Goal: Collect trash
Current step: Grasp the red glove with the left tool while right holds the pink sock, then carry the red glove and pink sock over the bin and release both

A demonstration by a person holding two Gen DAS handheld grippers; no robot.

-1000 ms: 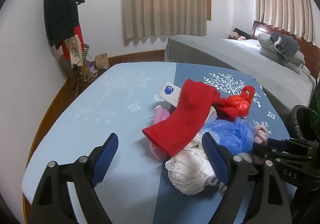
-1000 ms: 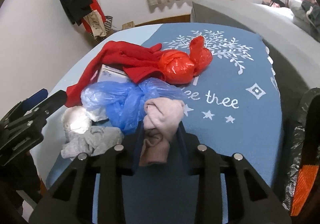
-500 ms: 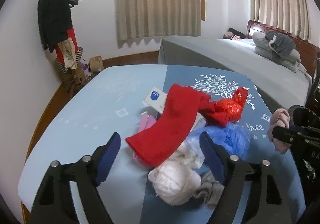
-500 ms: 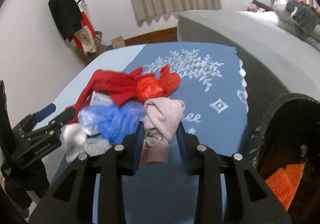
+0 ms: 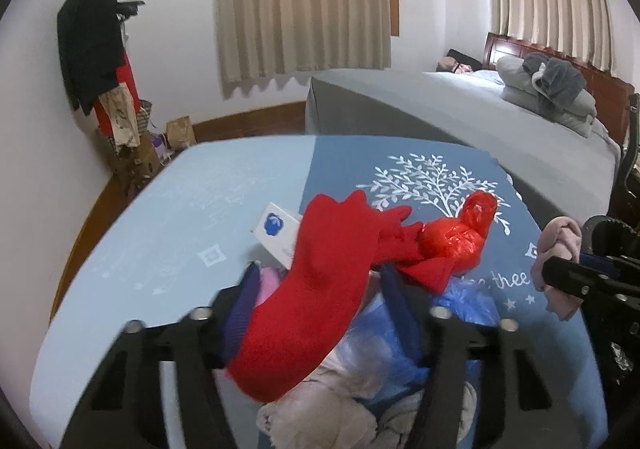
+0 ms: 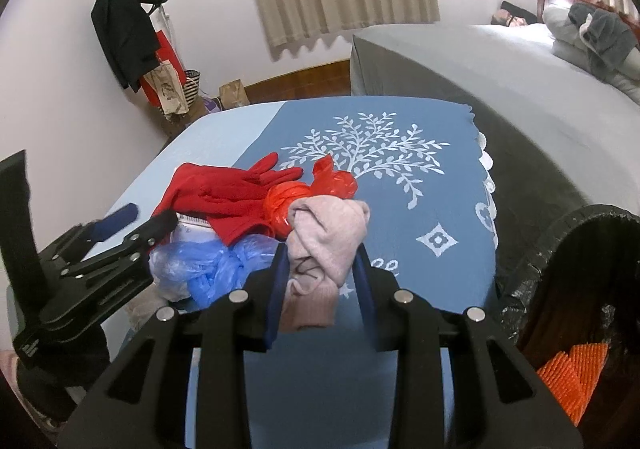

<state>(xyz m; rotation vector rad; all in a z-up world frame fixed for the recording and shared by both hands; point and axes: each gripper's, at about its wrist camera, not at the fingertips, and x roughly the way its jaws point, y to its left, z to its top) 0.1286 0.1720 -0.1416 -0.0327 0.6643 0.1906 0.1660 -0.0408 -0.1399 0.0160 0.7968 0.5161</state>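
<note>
A trash pile lies on the blue tablecloth (image 5: 180,233): a red glove (image 5: 320,289), a red plastic bag (image 5: 460,241), a blue plastic bag (image 6: 200,265) and a white wad (image 5: 328,409). My left gripper (image 5: 318,277) straddles the red glove. Its jaws are closing with the glove between the blue pads, and no firm pinch shows. My right gripper (image 6: 320,253) is shut on a pale pink cloth bundle (image 6: 326,245), held above the table just left of the black-lined bin (image 6: 580,233). The left wrist view shows that bundle (image 5: 560,249) at its right edge.
A white card with a blue logo (image 5: 276,233) and a pink item (image 5: 268,285) lie under the glove. Something orange (image 6: 572,377) sits inside the bin. A grey bed (image 5: 480,117) stands behind the table. A coat rack (image 5: 96,49) stands by the left wall.
My left gripper has pushed forward over the pile and its jaws have narrowed around the red glove. My right gripper has lifted the pink bundle off the pile, toward the bin.
</note>
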